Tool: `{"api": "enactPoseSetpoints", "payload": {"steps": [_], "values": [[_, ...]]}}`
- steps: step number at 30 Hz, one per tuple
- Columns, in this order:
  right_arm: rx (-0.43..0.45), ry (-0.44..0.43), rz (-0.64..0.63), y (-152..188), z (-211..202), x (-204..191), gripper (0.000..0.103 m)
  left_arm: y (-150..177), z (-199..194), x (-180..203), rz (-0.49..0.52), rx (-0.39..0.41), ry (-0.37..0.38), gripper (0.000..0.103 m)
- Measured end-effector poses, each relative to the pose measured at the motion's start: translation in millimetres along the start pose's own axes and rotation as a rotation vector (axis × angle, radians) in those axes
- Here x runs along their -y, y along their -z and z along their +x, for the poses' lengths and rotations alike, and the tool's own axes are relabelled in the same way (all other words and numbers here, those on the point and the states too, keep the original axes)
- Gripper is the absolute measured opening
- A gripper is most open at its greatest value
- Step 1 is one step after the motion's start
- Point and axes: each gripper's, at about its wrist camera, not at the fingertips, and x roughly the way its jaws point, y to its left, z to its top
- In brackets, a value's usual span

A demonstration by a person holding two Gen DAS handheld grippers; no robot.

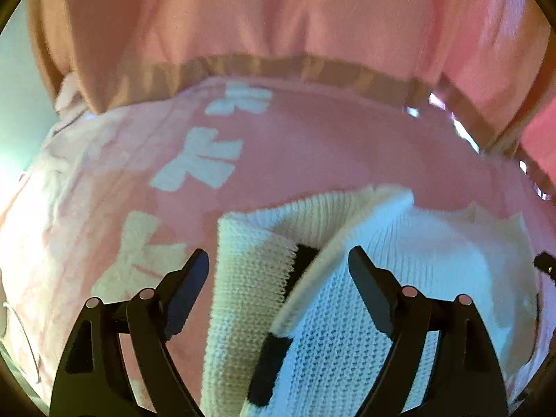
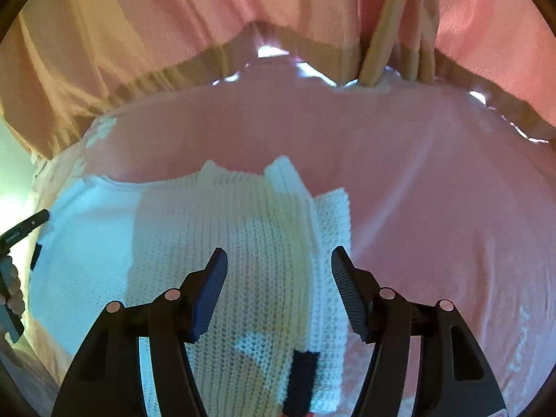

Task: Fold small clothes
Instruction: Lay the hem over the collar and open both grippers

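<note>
1. Leftmost in the left wrist view, lying flat: pink cloth (image 1: 312,146) printed with white bow shapes (image 1: 205,166), covering the whole work surface.
2. Hanging behind it along the far edge: a pink curtain-like drape (image 1: 278,10) with a tan hem band (image 1: 312,69).
3. Hovering low over the cloth: left gripper (image 1: 278,267), jaws standing wide apart, pads pressing on nothing.
4. Lying under and between those jaws: white knitted garment (image 1: 347,330), resting on the pink cloth, ribbed edge turned over in a fold, black trim (image 1: 267,365) showing along the seam.
5. Spreading rightward in the same view: more of the white knit, reaching toward the frame's right edge, partly washed out by bright light.
6. Peeking in at the left edge of the right wrist view: part of the other tool with fingers (image 2: 14,278) of a hand wrapped round it.
7. Sitting across the left and middle of that view: the same white knitted garment (image 2: 243,229), ribs running away from the camera, a black patch (image 2: 302,378) near the bottom.
8. Hanging above its right-hand edge: right gripper (image 2: 278,260), jaws parted, clear of the fabric, gripping nothing.
9. Filling the right side: bare pink cloth (image 2: 434,191), lightly creased.
</note>
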Motion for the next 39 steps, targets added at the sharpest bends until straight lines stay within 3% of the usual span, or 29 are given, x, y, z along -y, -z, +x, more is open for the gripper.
{"api": "enactPoseSetpoints", "payload": {"steps": [5, 6, 7, 8, 9, 10, 12, 15, 17, 19, 22, 24, 26, 27, 28, 29, 30, 31, 34, 37, 38, 39], "values": [[-0.023, -0.015, 0.05, -3, 13, -2, 0.061, 4, 4, 21, 0.082, 0.025, 0.007, 0.079], [-0.031, -0.012, 0.056, -3, 16, -2, 0.061, 4, 8, 24, 0.092, 0.008, 0.005, 0.068], [-0.041, -0.012, 0.069, -2, 19, 0, 0.06, 4, 11, 25, 0.091, -0.01, 0.009, 0.051], [-0.046, -0.017, 0.082, -2, 22, 2, 0.048, 4, 15, 25, 0.085, -0.035, 0.021, 0.042], [-0.052, -0.023, 0.085, -2, 24, 2, 0.035, 4, 17, 24, 0.07, -0.055, 0.029, 0.025], [-0.072, -0.019, 0.078, -3, 27, 1, 0.0, 3, 19, 21, 0.046, -0.073, 0.043, 0.013], [-0.05, -0.024, 0.086, -5, 20, 2, 0.0, -1, 12, 15, 0.004, -0.061, 0.072, 0.008], [0.076, -0.075, 0.084, -16, -23, -2, 0.0, -7, -10, -1, -0.069, -0.003, 0.126, 0.008], [0.145, -0.075, 0.083, -19, -44, 4, 0.0, -5, -15, -13, -0.11, -0.005, 0.116, 0.008], [0.088, 0.019, 0.087, -19, -25, 16, 0.0, -1, 3, -19, -0.109, -0.067, 0.039, 0.008], [-0.08, 0.064, 0.131, -10, 21, 32, 0.0, 5, 26, -15, -0.08, -0.134, -0.01, 0.008], [-0.067, 0.076, 0.133, -9, 15, 29, 0.0, 3, 17, -5, -0.036, -0.1, -0.028, 0.012], [0.0, 0.041, 0.099, -15, -8, 17, 0.001, 0, 3, -1, -0.026, -0.057, -0.041, 0.014], [0.025, 0.029, 0.086, -17, -15, 14, 0.005, -1, -5, 0, -0.029, -0.035, -0.047, 0.026], [0.051, 0.02, 0.066, -20, -21, 8, 0.018, -4, -12, 2, -0.032, -0.001, -0.038, 0.048], [0.059, 0.026, 0.055, -21, -20, 5, 0.045, -6, -16, 4, -0.038, 0.027, -0.026, 0.058], [0.062, 0.039, 0.044, -22, -18, 3, 0.054, -9, -17, 7, -0.043, 0.051, -0.023, 0.067], [0.05, 0.057, 0.03, -25, -11, 0, 0.057, -11, -16, 9, -0.036, 0.055, -0.021, 0.068], [-0.031, 0.067, 0.014, -29, 16, -1, 0.057, -16, 3, 20, 0.001, 0.01, -0.035, 0.073], [-0.085, 0.089, 0.01, -30, 40, 0, 0.056, -14, 31, 20, -0.007, -0.068, -0.049, 0.07], [-0.096, 0.092, 0.008, -29, 46, 1, 0.041, -13, 36, 20, -0.012, -0.081, -0.043, 0.064], [-0.097, 0.095, 0.009, -27, 47, 2, 0.025, -12, 38, 20, -0.013, -0.086, -0.036, 0.045]]}}
